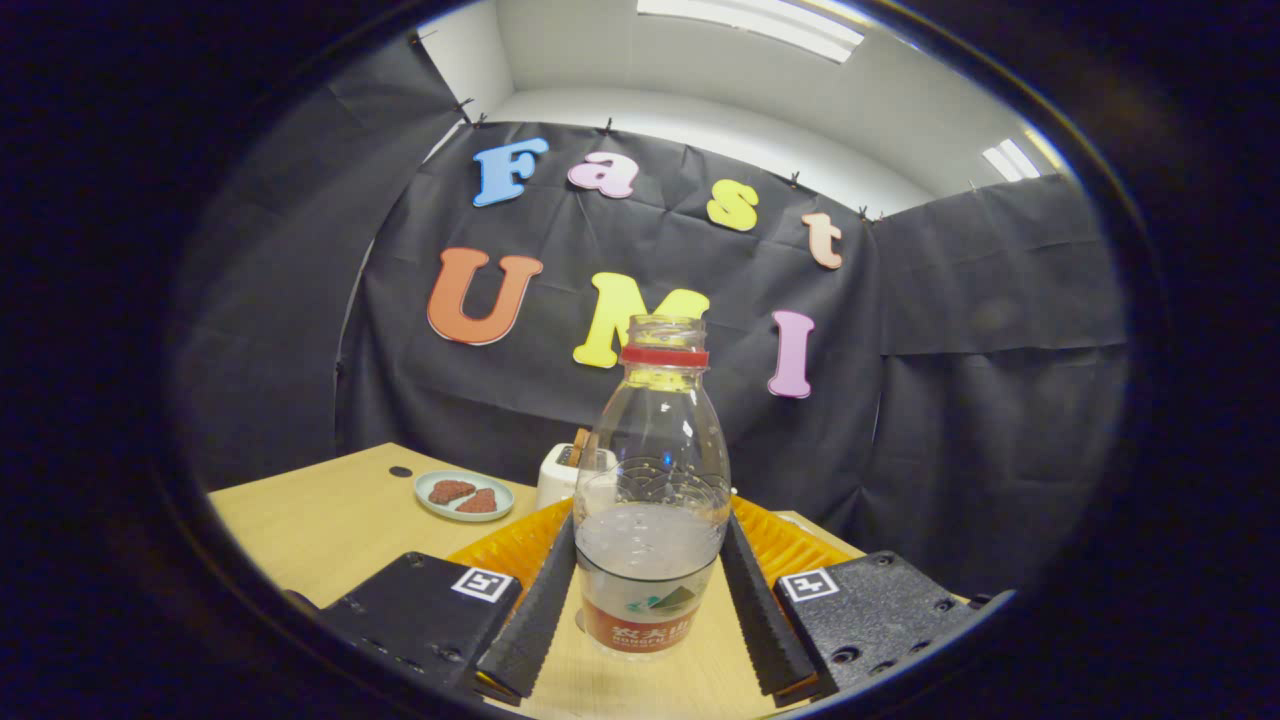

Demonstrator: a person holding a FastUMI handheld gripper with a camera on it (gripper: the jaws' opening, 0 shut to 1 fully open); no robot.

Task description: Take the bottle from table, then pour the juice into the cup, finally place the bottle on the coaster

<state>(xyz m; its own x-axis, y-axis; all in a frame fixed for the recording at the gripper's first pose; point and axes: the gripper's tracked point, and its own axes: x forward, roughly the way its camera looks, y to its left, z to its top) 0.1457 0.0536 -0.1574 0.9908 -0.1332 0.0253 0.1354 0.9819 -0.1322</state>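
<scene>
Gripper view | bottle [651,500] upright on table [320,520], between tool [648,610] fingers | tool clamped on bottle sides

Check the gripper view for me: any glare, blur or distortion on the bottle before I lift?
Gripper view: the bottle between the hand-held gripper fingers is sharp, with small ceiling-light glints on its clear shoulder; the liquid level reads clearly. Fisheye bends the table edge and booth wall. The plate and toaster beyond are slightly soft. Lighting is even.
</scene>
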